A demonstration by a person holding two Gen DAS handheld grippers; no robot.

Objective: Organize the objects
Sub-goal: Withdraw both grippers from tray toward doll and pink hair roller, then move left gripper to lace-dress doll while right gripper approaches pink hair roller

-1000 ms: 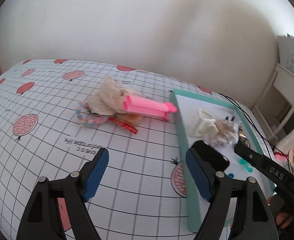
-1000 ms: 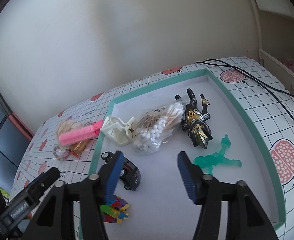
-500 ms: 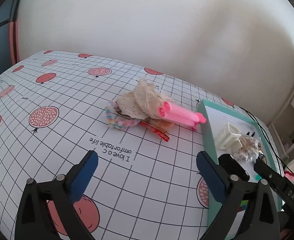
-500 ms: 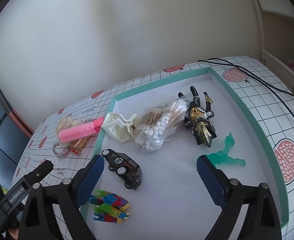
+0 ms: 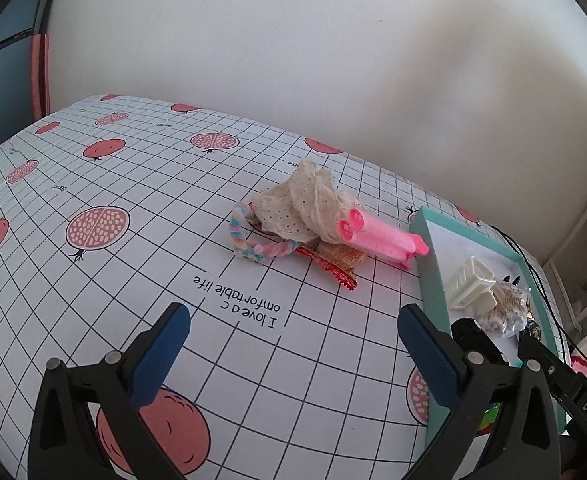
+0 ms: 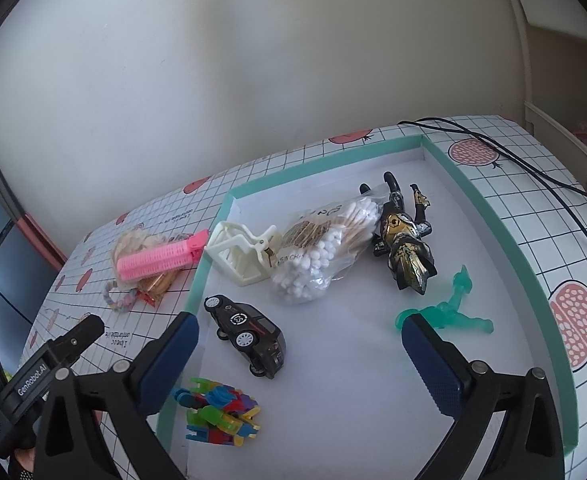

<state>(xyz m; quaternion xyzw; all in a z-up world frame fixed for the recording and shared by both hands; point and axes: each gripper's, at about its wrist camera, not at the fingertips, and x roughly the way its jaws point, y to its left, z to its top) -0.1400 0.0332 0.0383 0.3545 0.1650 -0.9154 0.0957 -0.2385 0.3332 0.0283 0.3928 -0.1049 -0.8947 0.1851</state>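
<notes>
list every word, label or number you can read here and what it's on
"I love a c omfortable life": tablecloth, printed upside down to the left wrist view.
"GenRobot.AI": left gripper's body, seen in the right wrist view.
"DAS": right gripper's body, seen in the left wrist view.
"OS", roughly, in a round badge: toy car roof.
Bag of swabs: handwriting and a printed label, too blurred to read.
Other small tablecloth words: too small to read.

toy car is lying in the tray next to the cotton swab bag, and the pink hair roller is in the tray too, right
Not quite. The pink hair roller lies outside the tray, on the tablecloth just past its left wall, as the right wrist view shows. The toy car is in the tray, near the cotton swab bag.
</notes>
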